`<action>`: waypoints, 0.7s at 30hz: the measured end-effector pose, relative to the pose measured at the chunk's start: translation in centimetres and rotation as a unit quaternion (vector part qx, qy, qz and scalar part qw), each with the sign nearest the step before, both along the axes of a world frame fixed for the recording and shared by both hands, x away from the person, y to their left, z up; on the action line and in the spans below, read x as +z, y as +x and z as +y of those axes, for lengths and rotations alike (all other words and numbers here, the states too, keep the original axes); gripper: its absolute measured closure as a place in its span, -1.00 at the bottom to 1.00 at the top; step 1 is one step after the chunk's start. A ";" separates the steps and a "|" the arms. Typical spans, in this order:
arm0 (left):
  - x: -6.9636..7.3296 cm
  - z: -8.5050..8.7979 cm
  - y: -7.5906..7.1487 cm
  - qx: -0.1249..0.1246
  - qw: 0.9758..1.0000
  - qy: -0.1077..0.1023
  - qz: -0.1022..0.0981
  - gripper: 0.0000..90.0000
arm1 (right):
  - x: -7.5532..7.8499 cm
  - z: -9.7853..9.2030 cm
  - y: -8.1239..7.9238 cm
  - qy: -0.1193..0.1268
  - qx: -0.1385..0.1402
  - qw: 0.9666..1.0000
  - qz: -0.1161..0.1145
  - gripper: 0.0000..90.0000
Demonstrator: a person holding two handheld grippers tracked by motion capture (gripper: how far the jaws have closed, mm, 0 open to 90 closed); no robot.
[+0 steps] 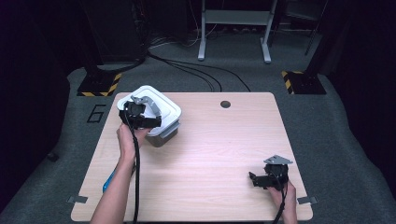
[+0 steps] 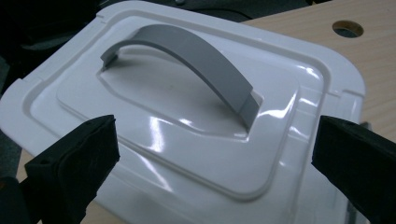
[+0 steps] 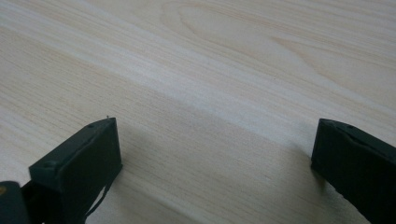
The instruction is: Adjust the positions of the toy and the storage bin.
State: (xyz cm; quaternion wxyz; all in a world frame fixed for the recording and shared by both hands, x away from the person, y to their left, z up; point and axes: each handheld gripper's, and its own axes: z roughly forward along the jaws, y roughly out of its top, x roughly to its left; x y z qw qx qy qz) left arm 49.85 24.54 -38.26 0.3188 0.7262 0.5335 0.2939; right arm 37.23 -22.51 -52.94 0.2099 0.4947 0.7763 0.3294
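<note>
Your left gripper (image 1: 148, 117) hovers over the white lid (image 1: 161, 103) of the storage box (image 1: 161, 137), which sits in the upper left part of the table (image 1: 210, 154) in the high view, close to the far left corner. In the left gripper view your jaws stand wide apart at the bottom corners of the frame, with the lid (image 2: 187, 121) spread between and beyond them; neither jaw is seen touching it. The grey arched handle (image 2: 196, 65) lies in the lid's recessed middle, in the upper centre of that frame, above your jaws and not between them. A round hole (image 2: 348, 29) in the tabletop shows at the upper right of that frame.

Your right gripper (image 1: 262, 179) is low at the lower right of the high view, well apart from the box. In the right gripper view its jaws are also spread wide, with bare wood grain (image 3: 210, 93) between them and nothing held
</note>
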 end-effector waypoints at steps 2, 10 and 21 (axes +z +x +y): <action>0.1 -0.2 0.8 0.005 1.000 0.001 0.002 -0.93 | 0.0 0.0 0.0 0.000 0.000 1.000 0.000 -0.99; 0.3 -1.3 3.0 0.025 0.999 0.019 -0.018 -0.60 | 0.0 0.0 0.0 0.000 0.000 1.000 0.000 -0.99; 0.0 -1.6 3.9 0.041 0.998 0.039 -0.018 -0.40 | 0.0 0.0 0.0 0.000 0.000 1.000 0.000 -0.99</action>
